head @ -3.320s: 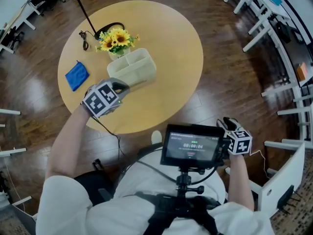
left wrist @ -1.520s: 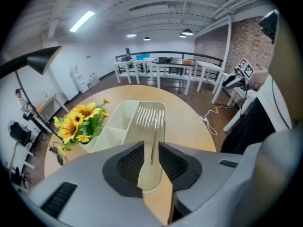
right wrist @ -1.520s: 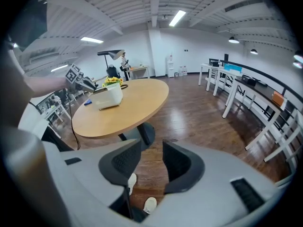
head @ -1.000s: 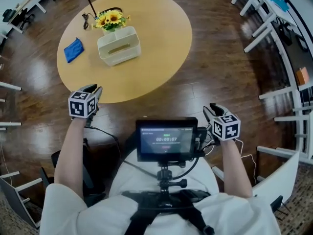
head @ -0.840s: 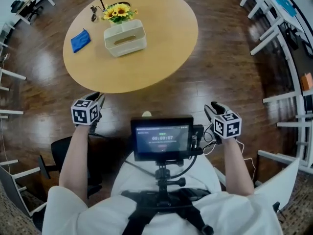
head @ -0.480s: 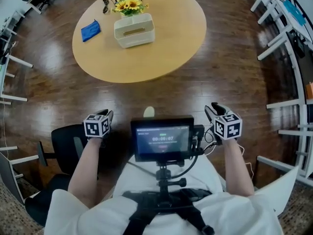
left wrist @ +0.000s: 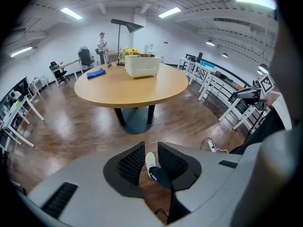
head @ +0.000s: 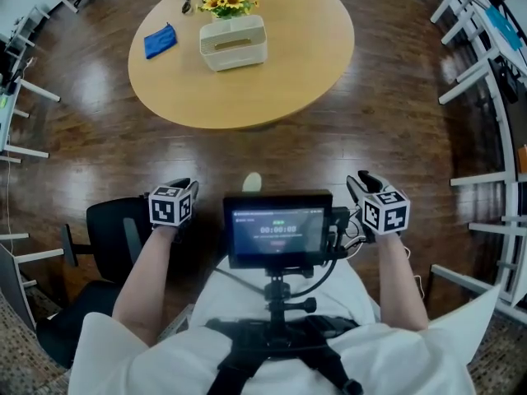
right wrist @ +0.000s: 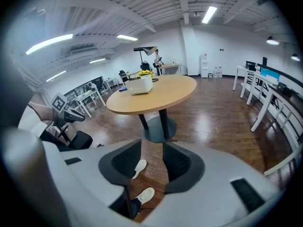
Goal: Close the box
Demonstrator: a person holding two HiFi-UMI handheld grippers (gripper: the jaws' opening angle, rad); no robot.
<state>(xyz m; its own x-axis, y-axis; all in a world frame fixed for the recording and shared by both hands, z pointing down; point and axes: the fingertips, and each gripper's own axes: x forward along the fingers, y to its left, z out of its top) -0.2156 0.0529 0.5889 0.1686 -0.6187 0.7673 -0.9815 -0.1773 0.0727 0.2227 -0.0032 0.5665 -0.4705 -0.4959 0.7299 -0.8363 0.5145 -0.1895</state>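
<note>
Far across the dark wooden floor (head: 387,105), the cream rectangular box (head: 234,43) sits on the round pale-wood table (head: 280,81), probably light, stiff and smooth, best taken at its top edge, while my left gripper (left wrist: 150,148) and right gripper (right wrist: 152,145) gape empty.

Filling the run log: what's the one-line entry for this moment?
box: closed, on table | left gripper: open, empty | right gripper: open, empty

The round table (head: 280,81) (pale wood) carries a cream box (head: 234,42), sunflowers (head: 227,1) and a blue cloth (head: 160,40).
</note>
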